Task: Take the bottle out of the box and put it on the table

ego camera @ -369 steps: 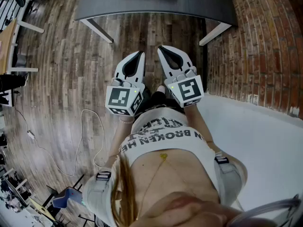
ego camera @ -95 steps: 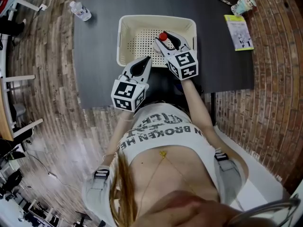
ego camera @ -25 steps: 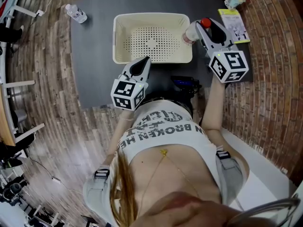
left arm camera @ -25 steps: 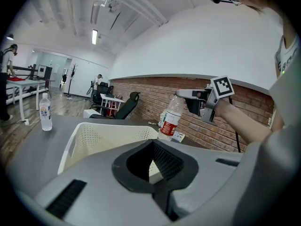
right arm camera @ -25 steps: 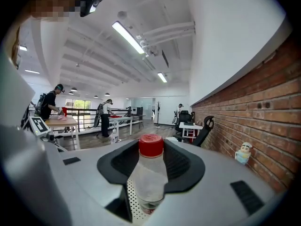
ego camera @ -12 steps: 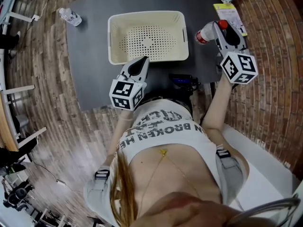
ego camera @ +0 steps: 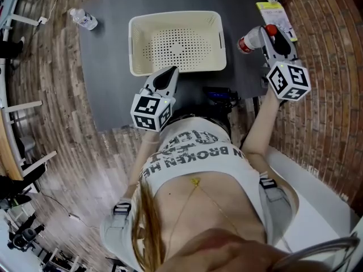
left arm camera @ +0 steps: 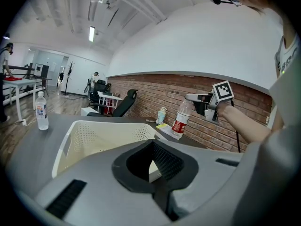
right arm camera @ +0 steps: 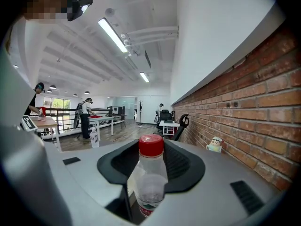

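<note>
Right of box [ego camera: 177, 70]: bottle [ego camera: 247, 42] clamped in right tool [ego camera: 268, 33].

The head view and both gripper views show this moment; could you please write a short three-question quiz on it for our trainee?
1. True or false: the cream perforated plastic basket contains a bottle.
2. Which gripper grips the red-capped clear plastic bottle? A: left gripper; B: right gripper.
3. Fill in: a second clear water bottle stands upright on the dark grey table, to the basket's ____ in the head view.
Key: 1 false; 2 B; 3 left.
</note>
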Motion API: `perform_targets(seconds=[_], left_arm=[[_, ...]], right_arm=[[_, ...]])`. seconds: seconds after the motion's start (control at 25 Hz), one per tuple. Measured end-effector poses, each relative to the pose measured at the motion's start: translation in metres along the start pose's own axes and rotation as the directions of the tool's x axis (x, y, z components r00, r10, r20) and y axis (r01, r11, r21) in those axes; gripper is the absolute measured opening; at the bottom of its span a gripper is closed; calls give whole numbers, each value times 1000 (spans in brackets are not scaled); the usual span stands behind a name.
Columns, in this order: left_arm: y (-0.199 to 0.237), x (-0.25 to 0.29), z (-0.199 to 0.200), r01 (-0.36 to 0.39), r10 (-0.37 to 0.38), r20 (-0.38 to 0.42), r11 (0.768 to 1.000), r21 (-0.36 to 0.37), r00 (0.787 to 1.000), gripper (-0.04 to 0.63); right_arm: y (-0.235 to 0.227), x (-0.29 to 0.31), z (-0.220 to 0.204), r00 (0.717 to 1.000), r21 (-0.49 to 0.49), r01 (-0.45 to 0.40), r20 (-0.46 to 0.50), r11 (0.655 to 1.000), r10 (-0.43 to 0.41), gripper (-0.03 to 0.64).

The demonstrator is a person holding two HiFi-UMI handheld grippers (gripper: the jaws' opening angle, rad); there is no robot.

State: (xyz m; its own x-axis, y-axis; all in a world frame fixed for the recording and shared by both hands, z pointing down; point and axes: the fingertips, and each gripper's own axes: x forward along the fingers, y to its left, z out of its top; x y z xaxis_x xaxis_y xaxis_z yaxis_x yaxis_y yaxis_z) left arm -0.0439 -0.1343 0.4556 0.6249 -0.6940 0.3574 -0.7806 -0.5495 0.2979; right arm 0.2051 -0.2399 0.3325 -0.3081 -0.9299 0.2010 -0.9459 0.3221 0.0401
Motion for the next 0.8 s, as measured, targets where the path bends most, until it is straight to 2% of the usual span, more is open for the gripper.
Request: perform_targets(seconds=[0.48,0.8], left_arm=[[-4,4,-1,6,-6,-9,1000,5,1000,3],[-8,7,-5,10,-10,-29,1000,9,1000,3]], right_arm=[[-9,4,-14,1000,12,14,-24,1000,-13,156],[-19,10,-47,997,12,33,-69,999,-32,156]])
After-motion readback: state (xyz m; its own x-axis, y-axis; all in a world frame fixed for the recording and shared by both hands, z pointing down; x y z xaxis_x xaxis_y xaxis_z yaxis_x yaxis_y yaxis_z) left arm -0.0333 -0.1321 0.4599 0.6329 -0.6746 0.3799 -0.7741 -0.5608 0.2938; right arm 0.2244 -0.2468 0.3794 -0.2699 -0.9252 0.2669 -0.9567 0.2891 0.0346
